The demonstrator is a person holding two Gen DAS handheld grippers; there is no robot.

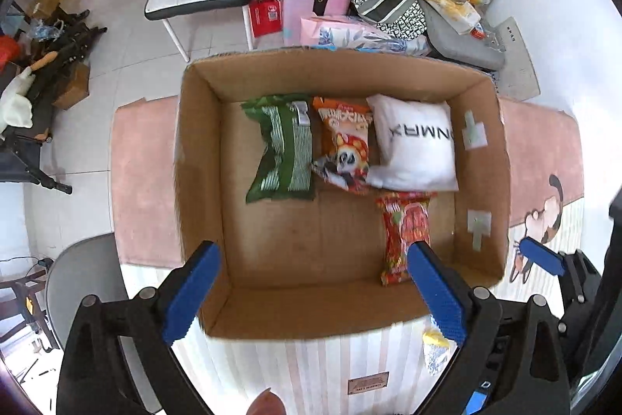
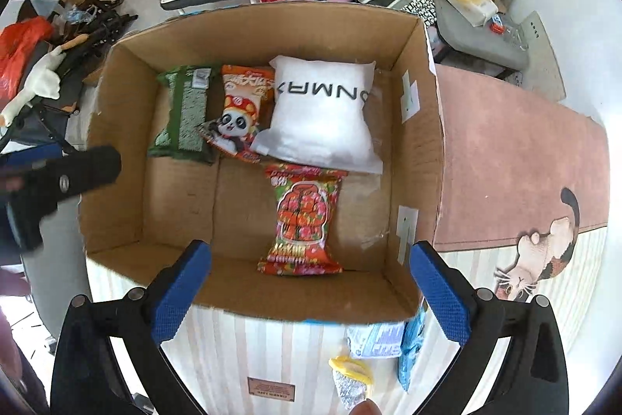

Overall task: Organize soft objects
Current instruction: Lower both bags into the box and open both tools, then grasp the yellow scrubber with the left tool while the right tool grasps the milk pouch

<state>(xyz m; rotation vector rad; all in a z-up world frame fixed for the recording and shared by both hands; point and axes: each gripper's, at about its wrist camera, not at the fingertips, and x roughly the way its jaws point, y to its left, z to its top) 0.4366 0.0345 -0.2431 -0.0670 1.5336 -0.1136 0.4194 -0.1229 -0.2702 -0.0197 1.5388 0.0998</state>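
Hovering side by side above the near edge of the cardboard box, both tongs were spread wide and held nothing. The left gripper hung over the box's near-left corner; the right gripper hung over the near wall, a little further along.

Four soft packs already lay on the box floor. Ahead of the left gripper, along the far wall, sat the green packet, the panda snack bag and the white pillow pack, each touching the next. The red snack bag lay alone, straight ahead of the right gripper, between its fingers and the white pillow pack, its far end just under that pack's edge. The floor ahead of the left gripper was bare cardboard.

Some things were not yet packed. Below the right gripper, outside the box on the striped cloth, lay a yellow and silver wrapped item, a pale blue packet beside it, and a bright blue packet next to the right finger.

I judged the job somewhat past halfway: four in, about three left that I could see. Whether more lay outside either view, I could not tell. The bare left side of the floor looked the natural place for them.
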